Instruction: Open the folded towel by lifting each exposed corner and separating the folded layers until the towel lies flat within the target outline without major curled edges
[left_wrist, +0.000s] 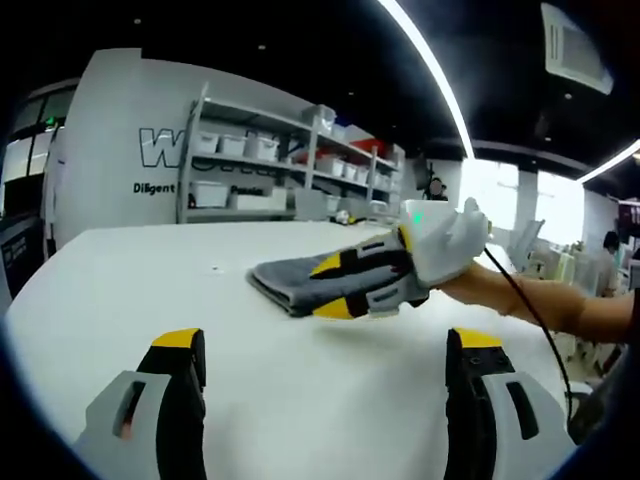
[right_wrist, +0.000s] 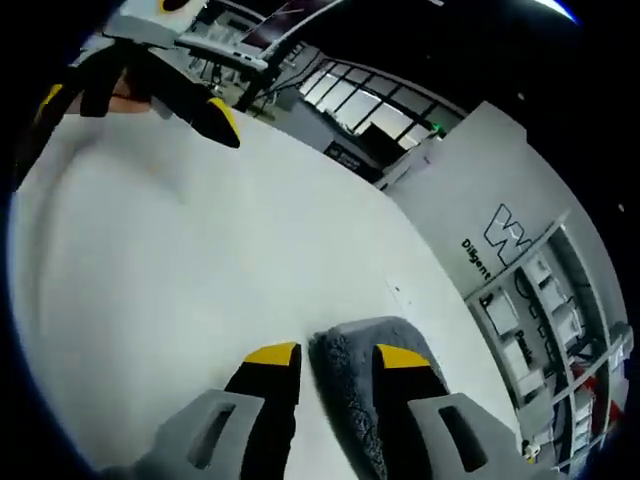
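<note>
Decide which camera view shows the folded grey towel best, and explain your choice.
The left gripper view: the whole towel lies folded on the white table, with the right gripper at its near end. The right gripper view shows one towel edge up close between the fingers.

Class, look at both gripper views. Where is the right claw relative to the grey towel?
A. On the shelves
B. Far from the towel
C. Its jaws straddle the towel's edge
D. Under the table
C: in the right gripper view, the right claw has a jaw on either side of the grey towel edge.
</note>
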